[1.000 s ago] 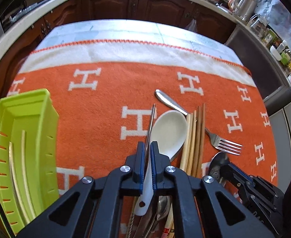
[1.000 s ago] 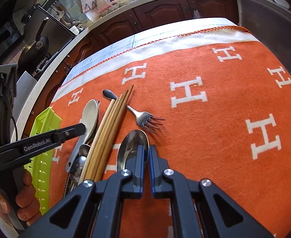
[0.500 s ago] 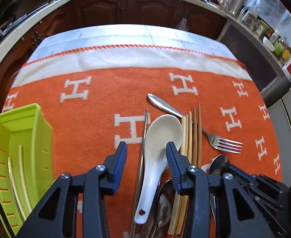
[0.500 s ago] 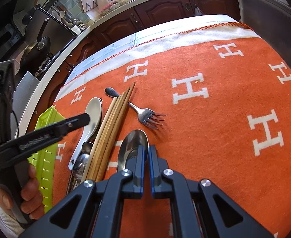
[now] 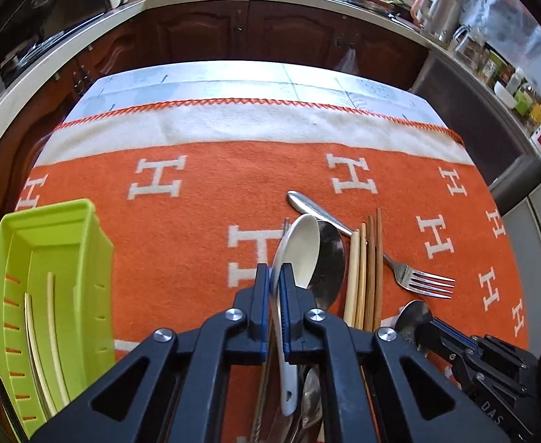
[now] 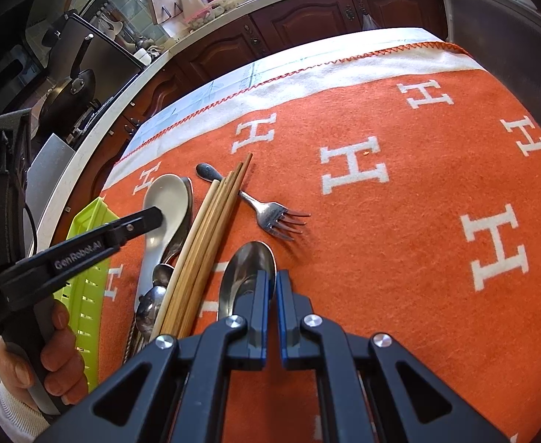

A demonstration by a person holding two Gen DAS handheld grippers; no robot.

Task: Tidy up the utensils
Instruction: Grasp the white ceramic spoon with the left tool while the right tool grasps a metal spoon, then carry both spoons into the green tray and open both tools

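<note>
Two wrist views, one cluttered orange blanket [image 5: 204,184] with white H marks. Left gripper [image 5: 275,277] has its jaws pinched on the handle of the white ceramic spoon [image 5: 300,251]; spoon is tipped on edge, bowl pointing away, shadow on the cloth beside it. Left view shows that grip straight on. Right view only shows the left gripper [image 6: 152,217] from the side, tip over the spoon bowl [image 6: 167,199], and also the person's hand [image 6: 49,354] wrapped round its grip, which the left view lacks.

Right gripper [image 6: 272,280] has jaws pressed together with nothing between them, tips just over the near edge of a metal spoon [image 6: 246,273]; contact cannot be told. In the left view that gripper [image 5: 433,325] is a dark shape at lower right beside the same spoon [image 5: 412,313].

Wooden chopsticks [image 5: 366,269] lie bundled just right of the white spoon, over the handle of a fork [image 5: 418,280] whose tines point right. More metal cutlery [image 6: 152,302] sits beneath the white spoon's handle, clearer in the right view.

Green plastic tray [image 5: 56,243] at far left; only the left view shows inside it: two pale chopsticks [image 5: 49,332] in the compartment. Right view catches just its slotted wall [image 6: 86,295].
</note>
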